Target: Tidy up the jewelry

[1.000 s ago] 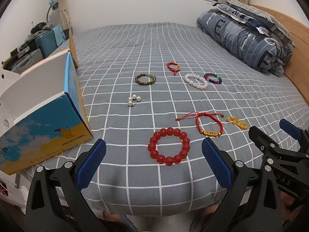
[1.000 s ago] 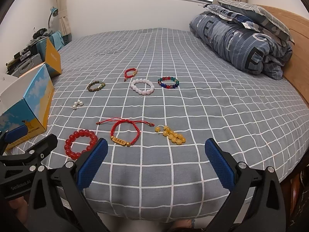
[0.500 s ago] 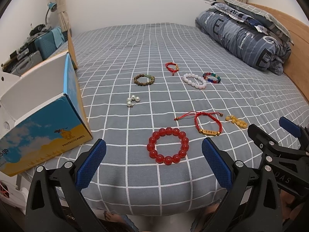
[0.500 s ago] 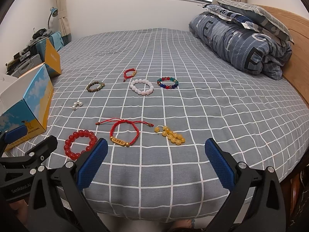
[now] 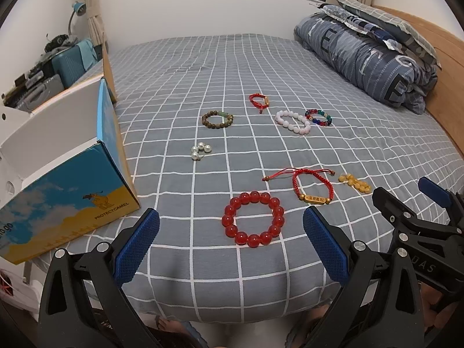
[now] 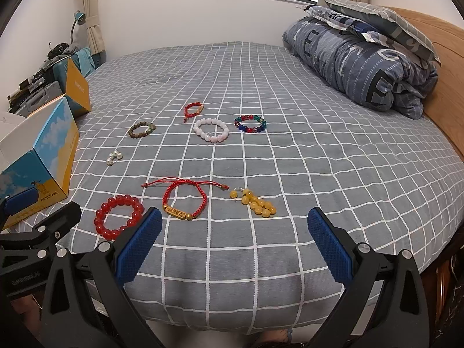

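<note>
On a grey bedsheet (image 5: 203,66) with a white grid, eight pieces of jewelry lie spread apart. Both grippers hover at the foot of the bed, jaws wide open and empty: the left gripper (image 5: 230,242) has the large red bead bracelet (image 5: 253,219) at 12 o'clock, while the right gripper (image 6: 235,242) faces a red cord bracelet with a gold bar (image 6: 183,203) at 11 o'clock and a yellow bead cluster (image 6: 255,203) at 12. A blue-and-yellow cardboard box (image 5: 69,197) stands open at 9 o'clock.
</note>
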`<act>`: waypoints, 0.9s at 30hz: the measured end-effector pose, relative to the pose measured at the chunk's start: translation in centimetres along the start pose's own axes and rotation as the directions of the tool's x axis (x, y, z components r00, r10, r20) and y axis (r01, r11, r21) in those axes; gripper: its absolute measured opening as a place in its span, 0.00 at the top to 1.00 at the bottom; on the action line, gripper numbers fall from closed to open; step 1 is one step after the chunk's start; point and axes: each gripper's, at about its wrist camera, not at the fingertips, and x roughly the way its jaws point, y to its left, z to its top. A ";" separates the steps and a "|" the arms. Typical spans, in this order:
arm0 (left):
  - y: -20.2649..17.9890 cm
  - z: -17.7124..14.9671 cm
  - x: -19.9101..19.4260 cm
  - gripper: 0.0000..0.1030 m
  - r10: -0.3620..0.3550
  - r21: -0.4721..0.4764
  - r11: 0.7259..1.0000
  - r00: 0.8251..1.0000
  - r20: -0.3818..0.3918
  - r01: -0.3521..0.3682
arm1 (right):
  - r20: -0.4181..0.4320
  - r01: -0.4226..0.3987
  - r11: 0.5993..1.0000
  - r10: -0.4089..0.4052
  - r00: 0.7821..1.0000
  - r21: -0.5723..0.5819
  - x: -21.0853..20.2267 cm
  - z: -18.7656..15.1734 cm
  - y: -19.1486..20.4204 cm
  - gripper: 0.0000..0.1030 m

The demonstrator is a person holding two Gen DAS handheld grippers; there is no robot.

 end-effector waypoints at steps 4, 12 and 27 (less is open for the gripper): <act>0.0 0.0 -0.1 0.05 0.000 -0.004 1.000 1.000 0.003 0.000 | 0.000 0.000 1.000 0.000 1.000 -0.001 0.0 0.0 0.0 0.06; 0.0 -0.1 -0.2 0.05 -0.012 -0.008 1.000 1.000 0.003 0.012 | 0.001 0.000 1.000 0.000 1.000 -0.001 0.0 0.0 0.0 0.06; 0.0 -0.1 -0.3 0.05 -0.013 -0.007 1.000 1.000 0.007 0.013 | 0.001 0.000 1.000 0.000 1.000 -0.003 0.3 -0.2 0.2 0.06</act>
